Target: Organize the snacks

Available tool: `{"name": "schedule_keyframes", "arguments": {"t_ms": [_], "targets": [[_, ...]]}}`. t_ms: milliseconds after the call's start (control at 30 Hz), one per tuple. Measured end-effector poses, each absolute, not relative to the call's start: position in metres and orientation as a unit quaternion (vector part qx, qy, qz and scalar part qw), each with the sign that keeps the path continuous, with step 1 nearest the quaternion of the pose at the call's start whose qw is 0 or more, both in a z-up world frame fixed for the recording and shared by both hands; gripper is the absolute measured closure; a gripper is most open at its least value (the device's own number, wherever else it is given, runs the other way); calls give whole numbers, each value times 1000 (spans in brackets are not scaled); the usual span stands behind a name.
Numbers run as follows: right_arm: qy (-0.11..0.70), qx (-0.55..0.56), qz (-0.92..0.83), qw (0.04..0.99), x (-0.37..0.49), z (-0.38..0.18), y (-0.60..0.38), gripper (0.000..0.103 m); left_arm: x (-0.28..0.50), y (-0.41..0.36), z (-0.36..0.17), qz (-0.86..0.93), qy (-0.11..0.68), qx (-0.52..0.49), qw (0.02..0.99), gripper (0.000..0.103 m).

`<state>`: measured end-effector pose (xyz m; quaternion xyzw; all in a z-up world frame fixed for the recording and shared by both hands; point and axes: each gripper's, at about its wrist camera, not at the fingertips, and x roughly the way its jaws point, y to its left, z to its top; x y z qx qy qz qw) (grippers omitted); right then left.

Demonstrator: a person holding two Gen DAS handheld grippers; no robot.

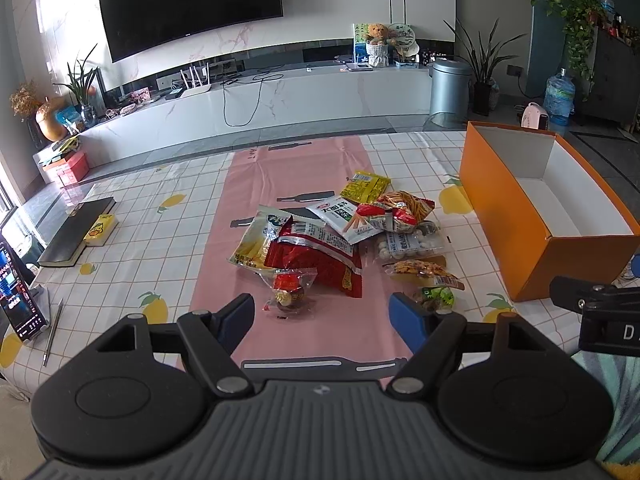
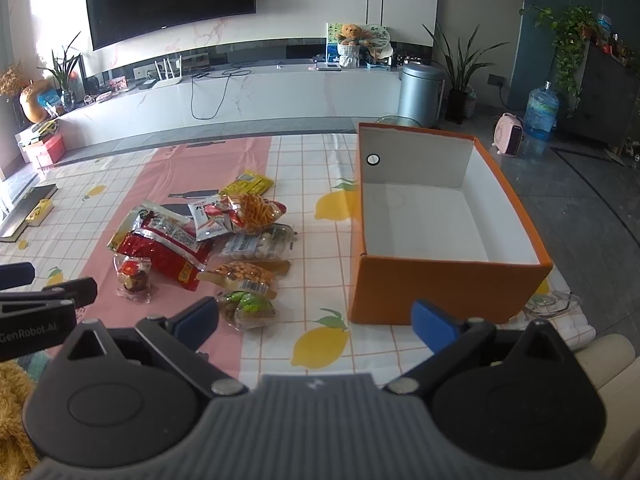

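Observation:
A pile of snack packets (image 1: 336,236) lies on the pink runner (image 1: 308,332) of the table; it also shows in the right wrist view (image 2: 200,240). A big red bag (image 1: 316,260) sits in its middle, a small clear packet (image 1: 288,290) at its near side, a green packet (image 2: 250,308) at the near right. An open orange box (image 1: 532,216) with a white, empty inside stands at the right; in the right wrist view (image 2: 440,284) it is just ahead. My left gripper (image 1: 324,318) is open, just short of the pile. My right gripper (image 2: 316,320) is open, between green packet and box.
A black book (image 1: 76,232) and a small yellow box (image 1: 100,230) lie at the table's left. A phone on a stand (image 1: 18,296) and a pen (image 1: 54,330) are at the near left. A clear wrapper (image 2: 552,304) lies beside the box.

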<state>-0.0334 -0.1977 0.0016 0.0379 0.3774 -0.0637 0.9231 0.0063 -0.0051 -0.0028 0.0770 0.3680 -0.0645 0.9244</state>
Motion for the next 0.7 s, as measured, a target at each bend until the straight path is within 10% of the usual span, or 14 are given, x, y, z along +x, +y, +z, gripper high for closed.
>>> {"name": "schedule_keyframes", "arguments": {"t_ms": [700], "targets": [[378, 37, -62, 923, -33, 4, -197, 4, 5, -7, -2, -64, 371, 73, 924, 13]]}}
